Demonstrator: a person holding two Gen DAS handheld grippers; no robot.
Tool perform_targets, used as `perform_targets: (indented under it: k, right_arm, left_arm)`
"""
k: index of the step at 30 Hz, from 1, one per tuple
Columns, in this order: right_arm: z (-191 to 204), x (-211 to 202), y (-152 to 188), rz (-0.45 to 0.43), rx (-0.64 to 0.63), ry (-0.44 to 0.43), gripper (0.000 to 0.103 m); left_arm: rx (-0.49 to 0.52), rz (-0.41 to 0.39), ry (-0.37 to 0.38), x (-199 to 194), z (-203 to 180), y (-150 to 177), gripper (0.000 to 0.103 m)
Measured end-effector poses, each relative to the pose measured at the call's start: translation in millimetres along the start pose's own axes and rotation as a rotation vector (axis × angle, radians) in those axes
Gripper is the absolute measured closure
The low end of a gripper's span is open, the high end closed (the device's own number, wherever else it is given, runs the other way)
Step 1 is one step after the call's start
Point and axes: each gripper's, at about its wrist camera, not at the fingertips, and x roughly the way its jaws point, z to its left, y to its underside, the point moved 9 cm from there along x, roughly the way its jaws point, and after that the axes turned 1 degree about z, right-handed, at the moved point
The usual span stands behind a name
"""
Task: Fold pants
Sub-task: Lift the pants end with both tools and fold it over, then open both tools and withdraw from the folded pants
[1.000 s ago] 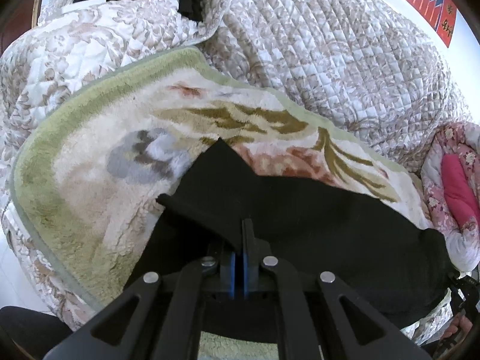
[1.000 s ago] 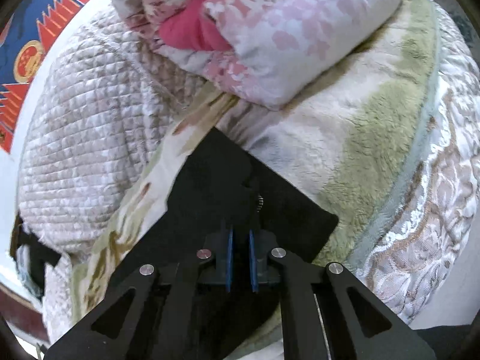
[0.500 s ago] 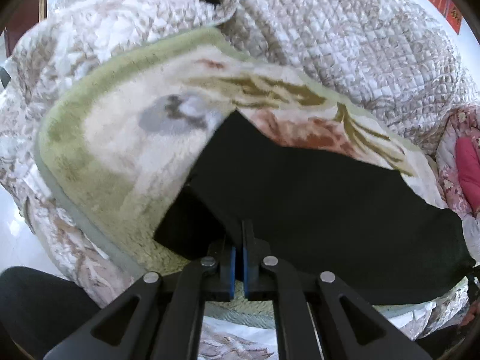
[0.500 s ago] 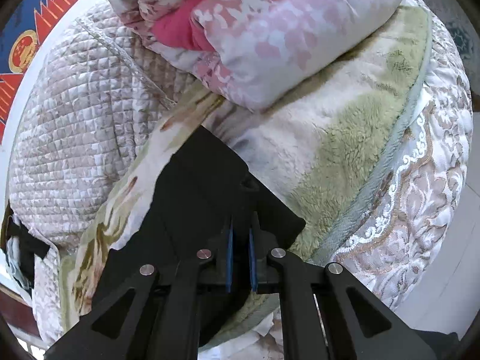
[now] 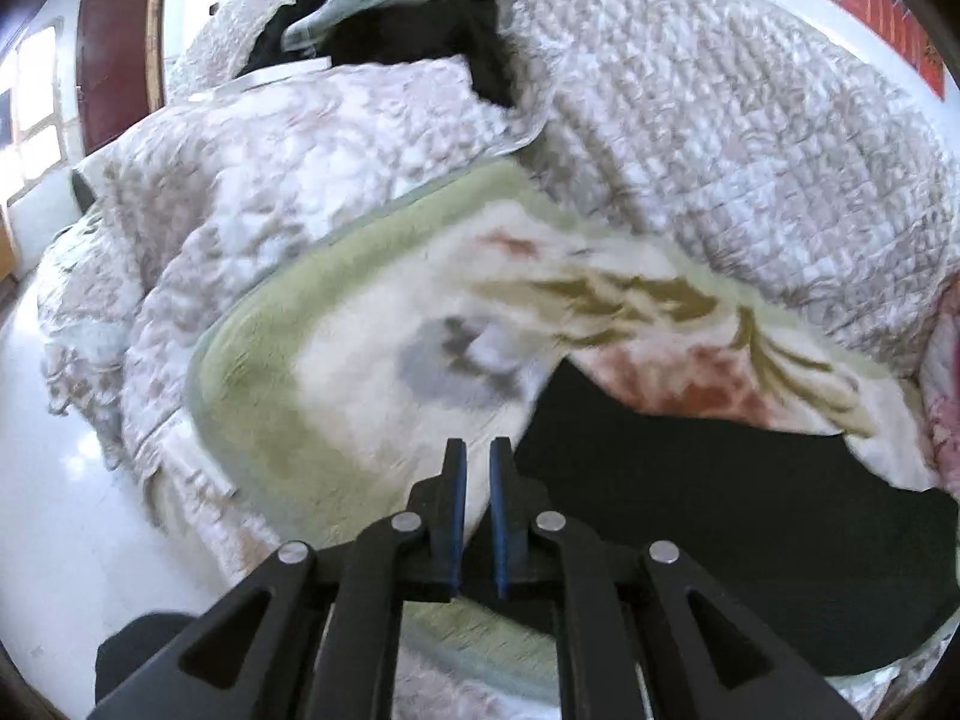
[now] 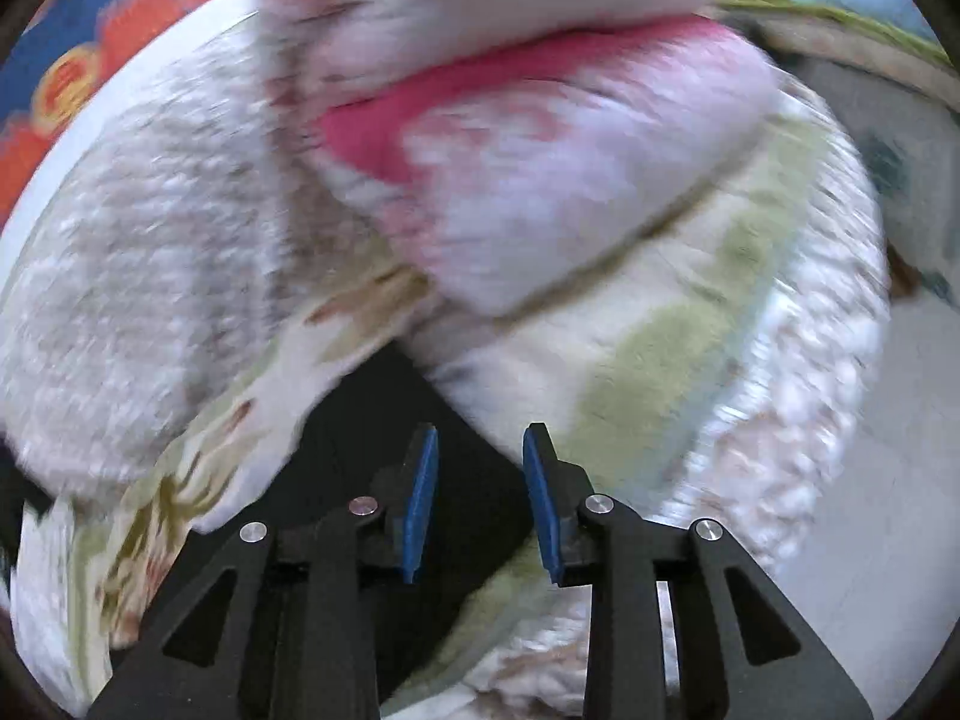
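Grippers (image 5: 474,456) (image 6: 480,444) opening, seemingly off pants (image 5: 720,516).

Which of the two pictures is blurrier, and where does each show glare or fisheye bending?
Right wrist view: blurrier, the pink pillow and blanket smeared. Left wrist view: milder blur, glare on the white floor, the quilt bending near the dark rim.
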Motion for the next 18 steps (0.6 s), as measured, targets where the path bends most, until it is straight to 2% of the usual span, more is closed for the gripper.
perform_targets:
  k: [2, 6, 9, 11, 12, 13, 14, 15, 17, 18]
  right_arm:
    - [30, 12, 6, 0.038, -0.099, -0.064, 0.062]
    - [92, 51, 31, 0.156, -0.328, -0.165, 0.061]
    - [115, 75, 40, 0.197, -0.441, -0.169, 0.061]
    - [123, 87, 37, 0.18, -0.475, -0.159, 0.061]
    - [121, 100, 33, 0.176, -0.479, -0.121, 0.061]
    - [116, 107, 30, 0.181, -0.474, -0.092, 0.062]
    - [109, 116, 28, 0.188, -0.459, -0.074, 0.066]
    - [101, 121, 25, 0.193, -0.427, -0.07, 0.068]
    - [81, 118, 12, 0.162, -0.371, -0.01, 0.069]
    - [78, 113, 6, 0.143, -0.353, -0.023, 0.069]
  left_arm:
    - [0.037, 0.027, 0.079, 7, -24, -2, 0.092]
    - [0.155, 0.104, 0.24, 25, -91, 8, 0.087]
    - [0.266, 0.133, 0.329, 38, -142, 19, 0.085]
    - [0.314, 0.135, 0.336, 50, -163, 24, 0.084]
    - [0.322, 0.149, 0.316, 60, -167, 27, 0.084]
    - [0.318, 0.167, 0.304, 69, -167, 31, 0.084]
    - [0.305, 0.195, 0.286, 80, -165, 36, 0.084]
    - [0.285, 0.222, 0.262, 90, -159, 40, 0.079]
    - [0.248, 0.203, 0.28, 88, -151, 37, 0.077]
    - [0.253, 0.193, 0.26, 87, -148, 36, 0.077]
